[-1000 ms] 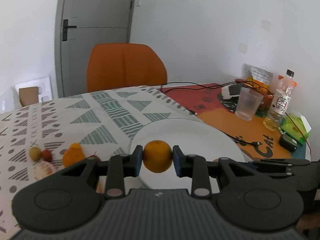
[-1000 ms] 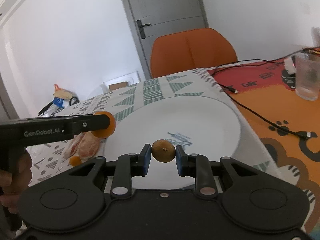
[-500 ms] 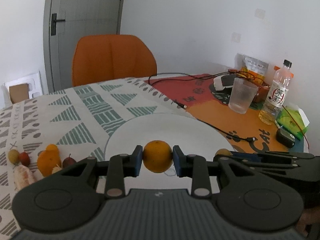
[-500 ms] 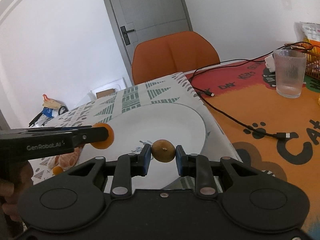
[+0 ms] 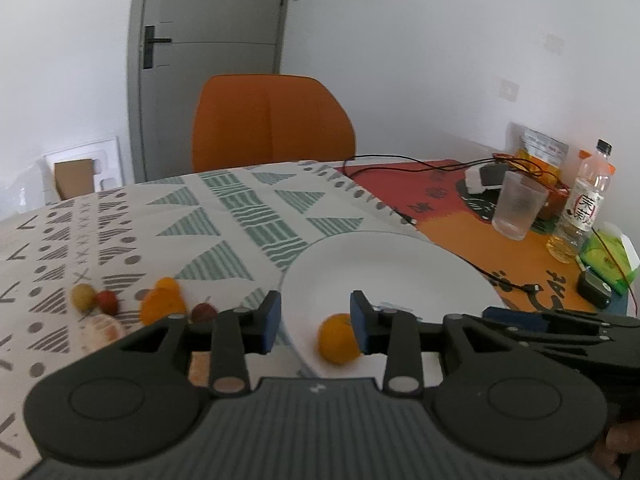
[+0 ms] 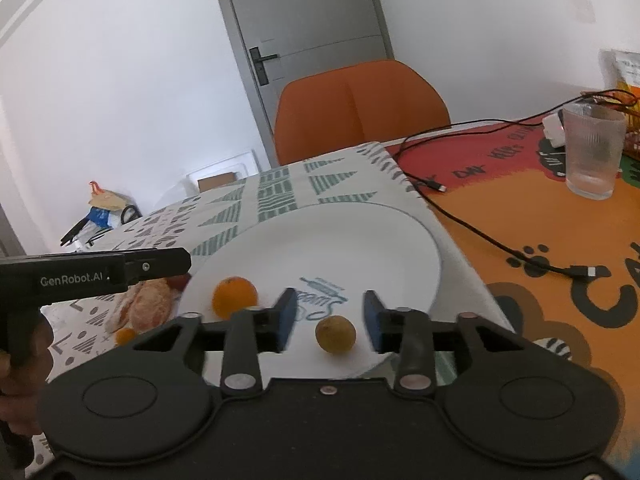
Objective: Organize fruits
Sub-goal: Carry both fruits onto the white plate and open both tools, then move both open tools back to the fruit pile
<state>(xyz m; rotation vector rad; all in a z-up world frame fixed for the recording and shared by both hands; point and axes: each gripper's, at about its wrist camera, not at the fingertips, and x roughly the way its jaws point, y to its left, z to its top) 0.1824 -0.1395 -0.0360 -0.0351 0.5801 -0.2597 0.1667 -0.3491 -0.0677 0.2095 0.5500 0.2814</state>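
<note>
A white plate point(image 5: 400, 272) point(image 6: 360, 240) lies on the patterned cloth. My left gripper point(image 5: 316, 318) hangs over its near left rim, and its jaws are opening. The orange point(image 5: 337, 339) point(image 6: 234, 296) lies free on the plate below, close by the right pad. My right gripper point(image 6: 331, 318) is over the plate's near edge with its jaws opening too. A small brownish-yellow fruit point(image 6: 335, 334) rests on the plate between the pads, touched by neither. Each gripper shows side-on in the other's view: the right gripper point(image 5: 560, 320) and the left gripper point(image 6: 152, 266).
Loose fruits sit on the cloth left of the plate: a tangerine point(image 5: 162, 302), a yellow one point(image 5: 83, 295), a red one point(image 5: 107, 300) and a peeled orange point(image 6: 148, 308). On the orange mat to the right are a glass point(image 5: 518, 210), a bottle point(image 5: 586, 204) and a cable point(image 6: 480, 236). An orange chair point(image 5: 272, 120) stands behind the table.
Both grippers have opened. The orange left the left pads and lies on the plate. The brownish fruit left the right pads and rests on the plate too.
</note>
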